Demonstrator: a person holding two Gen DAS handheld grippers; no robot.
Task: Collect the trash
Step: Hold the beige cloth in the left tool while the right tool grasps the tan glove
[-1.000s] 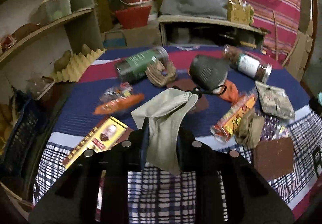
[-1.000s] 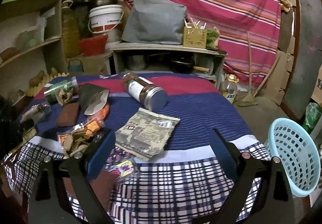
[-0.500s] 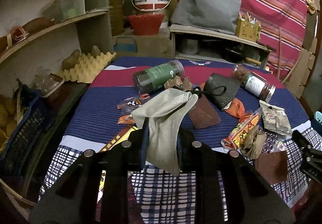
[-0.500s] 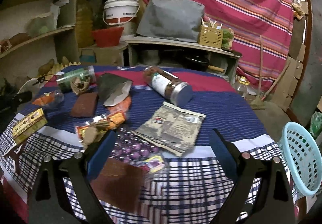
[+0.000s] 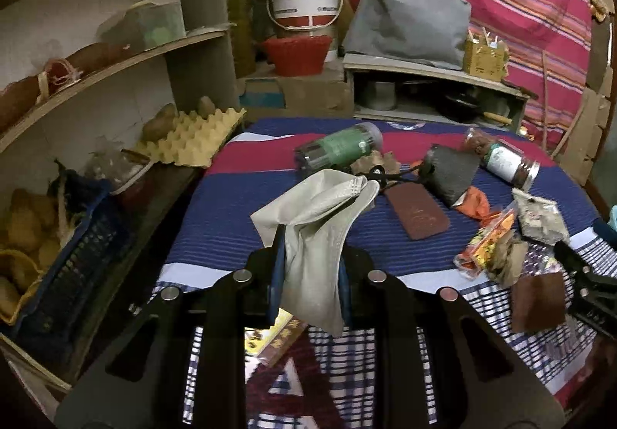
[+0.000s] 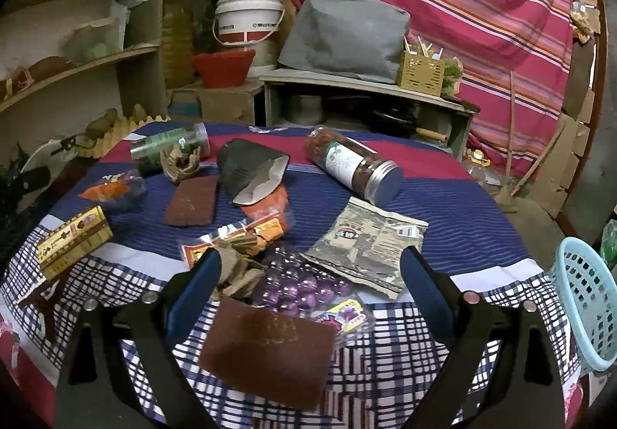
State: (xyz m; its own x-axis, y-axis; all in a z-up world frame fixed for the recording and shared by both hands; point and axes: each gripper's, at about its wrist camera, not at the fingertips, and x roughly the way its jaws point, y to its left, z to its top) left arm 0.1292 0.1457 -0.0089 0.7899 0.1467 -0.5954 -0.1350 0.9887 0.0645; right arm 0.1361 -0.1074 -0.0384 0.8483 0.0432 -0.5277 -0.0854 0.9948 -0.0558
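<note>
My left gripper [image 5: 310,267] is shut on a beige face mask [image 5: 320,220] and holds it up over the near left part of the table. My right gripper [image 6: 308,290] is open and empty above a brown pad [image 6: 266,348] and a purple candy tray [image 6: 304,286]. Trash lies across the cloth: a grey printed pouch [image 6: 366,244], an orange wrapper [image 6: 239,236], a black pouch [image 6: 246,170], a crumpled brown paper [image 6: 235,267], a second brown pad [image 6: 193,201] and a yellow box [image 6: 73,240]. A light blue basket [image 6: 586,305] stands at the right, off the table.
Two lying jars, a green one [image 6: 169,147] and a brown one [image 6: 354,170], rest at the table's far side. Shelves with an egg tray [image 5: 189,139] and a blue crate [image 5: 73,263] stand at the left. A low bench [image 6: 366,89] is behind the table.
Both grippers have pulled back and to the left from the table. The left one has risen with the mask in it. The right one now hangs over the brown pad.
</note>
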